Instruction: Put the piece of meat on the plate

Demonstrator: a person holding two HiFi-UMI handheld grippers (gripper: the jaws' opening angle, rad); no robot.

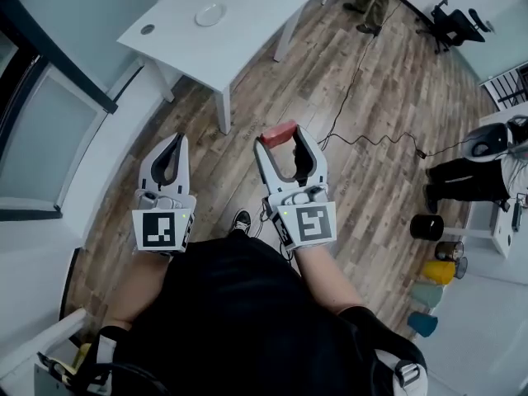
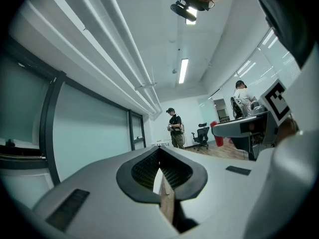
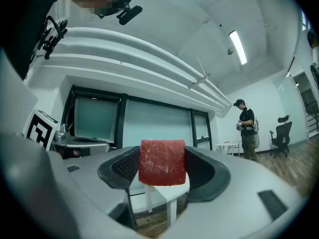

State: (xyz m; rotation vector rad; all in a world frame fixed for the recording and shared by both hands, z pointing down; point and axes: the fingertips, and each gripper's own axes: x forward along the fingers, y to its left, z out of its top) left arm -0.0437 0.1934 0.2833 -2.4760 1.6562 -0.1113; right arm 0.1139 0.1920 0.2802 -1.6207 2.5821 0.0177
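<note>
The right gripper (image 1: 282,144) pinches the piece of meat (image 3: 162,162) by its 2 flat sides, well apart from the plate (image 1: 209,13) on the table (image 1: 252,31), the left gripper (image 1: 175,141) pressed together on nothing; the meat looks light, soft, probably slippery.

tools (image 1: 176,141) (image 1: 281,139): 2 | meat piece (image 1: 276,131): 1 | plate (image 1: 210,13): 1 | table (image 1: 256,15): 1

No text, label, brand or number can be read.
</note>
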